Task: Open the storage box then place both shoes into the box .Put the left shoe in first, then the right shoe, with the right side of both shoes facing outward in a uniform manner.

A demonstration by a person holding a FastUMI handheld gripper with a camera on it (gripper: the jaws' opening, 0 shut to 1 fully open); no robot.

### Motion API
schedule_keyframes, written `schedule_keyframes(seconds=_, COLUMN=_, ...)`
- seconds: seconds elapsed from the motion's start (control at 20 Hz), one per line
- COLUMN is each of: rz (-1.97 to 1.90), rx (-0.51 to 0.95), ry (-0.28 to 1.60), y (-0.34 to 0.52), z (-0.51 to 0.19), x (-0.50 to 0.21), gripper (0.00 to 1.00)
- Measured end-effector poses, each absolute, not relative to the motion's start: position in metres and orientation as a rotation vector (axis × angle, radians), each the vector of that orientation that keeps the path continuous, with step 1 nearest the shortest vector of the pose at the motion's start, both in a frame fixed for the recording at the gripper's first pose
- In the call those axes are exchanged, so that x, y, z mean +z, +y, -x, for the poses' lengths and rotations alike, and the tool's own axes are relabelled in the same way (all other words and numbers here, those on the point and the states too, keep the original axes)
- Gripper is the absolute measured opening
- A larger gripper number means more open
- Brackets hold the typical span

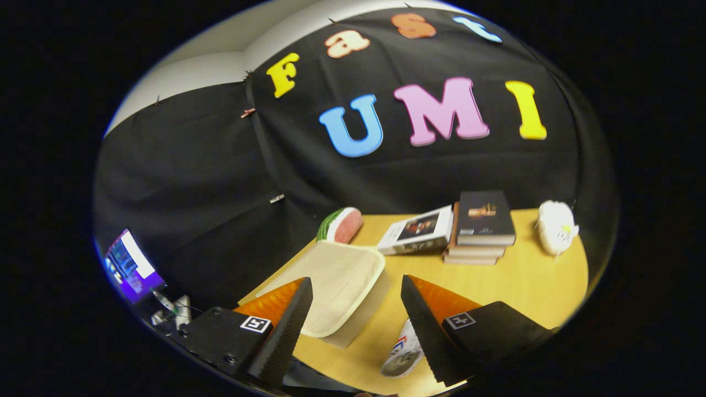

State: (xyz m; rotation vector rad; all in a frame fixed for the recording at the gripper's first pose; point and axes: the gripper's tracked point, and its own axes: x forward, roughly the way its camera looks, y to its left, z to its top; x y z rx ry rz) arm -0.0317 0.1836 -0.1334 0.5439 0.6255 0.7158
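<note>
Cream plastic, ribbed and matte: that's the storage box lid (336,286), a rounded-corner slab lying tilted just ahead of your gripper (356,314), closer to the left finger. Its near edge dips between the fingers w/ a thin translucent flap poking out under it. Can't tell if the lid's lifted off or only hinged up; box body is hidden below.

Your fingers are spread wide apart, nothing between them, not touching anything.

One shoe (405,353), white w/ red-blue side marks and a patterned sole, sits low by the right finger, partly hidden behind it, toe pointing toward you approx. Which foot it belongs to isn't readable. Long axis seems to run roughly along the finger, so you'd prob need to back off and drop the gripper to get across it.

Beyond the fingers on the wood-grain table (524,281): a watermelon-slice toy (342,225), a loose book (417,230) leaning by a book stack (482,226), and a soft white plush (557,227), all well apart from the lid.

Judgement: opening step first, lid lies left-ahead.
</note>
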Motion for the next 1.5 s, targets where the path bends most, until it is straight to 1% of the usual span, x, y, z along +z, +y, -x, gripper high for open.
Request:
schedule_keyframes(seconds=0.1, rz=-0.674, rx=0.772, ry=0.735, y=0.213, z=0.036, x=-0.151, gripper=0.98)
schedule_keyframes(seconds=0.25, rz=-0.809, rx=0.789, ry=0.877, y=0.240, z=0.037, x=-0.179, gripper=0.98)
schedule_keyframes(seconds=0.4, rz=-0.933, rx=0.766, ry=0.983, y=0.262, z=0.035, x=-0.202, gripper=0.98)
schedule_keyframes(seconds=0.6, rz=-1.031, rx=0.717, ry=1.076, y=0.284, z=0.027, x=-0.229, gripper=0.97)
schedule_keyframes(seconds=0.7, rz=-1.092, rx=0.714, ry=1.118, y=0.292, z=0.032, x=-0.233, gripper=0.95)
schedule_keyframes(seconds=0.85, rz=-1.194, rx=0.709, ry=1.147, y=0.296, z=0.032, x=-0.228, gripper=0.50)
schedule_keyframes(seconds=1.0, rz=-1.228, rx=0.708, ry=1.108, y=0.291, z=0.025, x=-0.217, gripper=0.16)
schedule_keyframes(seconds=1.05, rz=-1.217, rx=0.713, ry=1.092, y=0.293, z=0.024, x=-0.212, gripper=0.09)
schedule_keyframes(seconds=1.15, rz=-1.167, rx=0.738, ry=1.068, y=0.292, z=0.025, x=-0.198, gripper=0.05)
schedule_keyframes(seconds=1.5, rz=-1.045, rx=0.850, ry=0.921, y=0.315, z=0.002, x=-0.106, gripper=0.07)
